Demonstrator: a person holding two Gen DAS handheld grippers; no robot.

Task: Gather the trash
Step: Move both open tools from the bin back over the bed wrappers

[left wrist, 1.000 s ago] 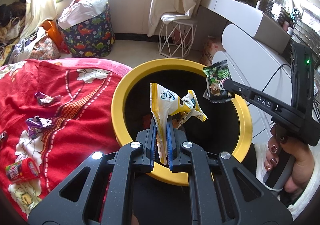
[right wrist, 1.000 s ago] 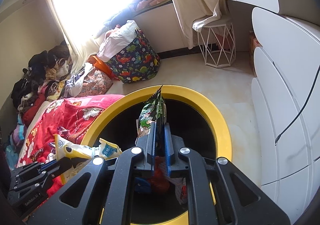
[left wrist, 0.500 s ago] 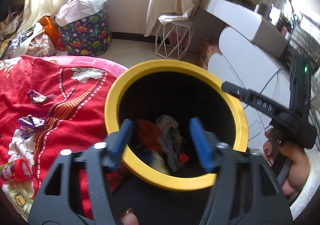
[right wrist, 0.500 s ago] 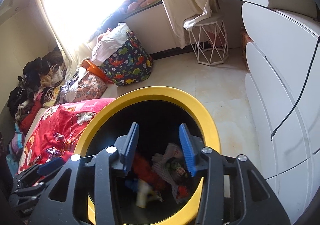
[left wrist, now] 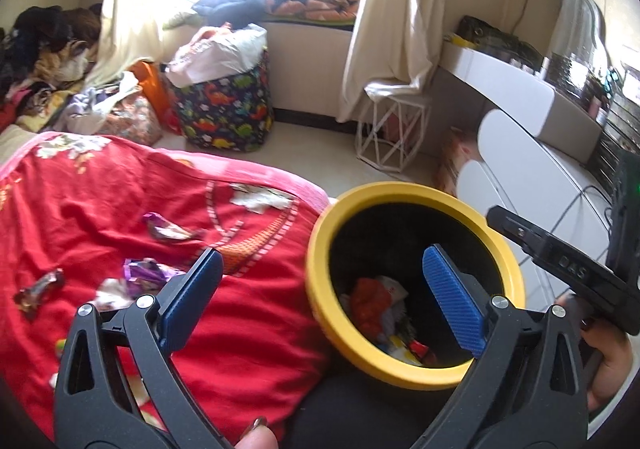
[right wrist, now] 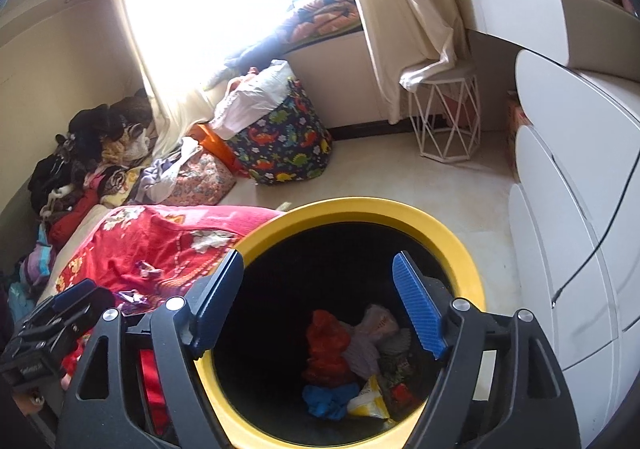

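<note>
Both grippers are standing released over the round black bin with the thick yellow rim (right wrist: 404, 211), and nothing is lying between the fingers of either. The left gripper (left wrist: 322, 299) has just been opening, its blue ribbed fingers (left wrist: 452, 301) now spread wide, one above the red floral bed cover (left wrist: 100, 217) and one above the bin mouth. The right gripper (right wrist: 318, 299) has likewise been opening and is hovering directly over the bin interior. The collected trash, a pile of crumpled red, blue, white and yellow wrappers (right wrist: 352, 361), is resting at the bottom of the bin. The drop step is judged complete, and the collection step is restarting. Three items are remaining on the bed cover: a purple foil wrapper (left wrist: 168, 231) toward the middle, a second purple crumpled wrapper (left wrist: 146, 275) just beside the left finger, and a brown twisted wrapper (left wrist: 38, 289) nearer the left edge of the bed. The next move is calling for a swing of the left gripper away from the bin toward the nearest purple wrapper, with the fingers kept open for descent. Open room is lying across the bed cover; the bin rim is touching the bed's near right edge, so a low sweep is risking contact with the rim. The soft cover is likely to bunch under the fingers.
</note>
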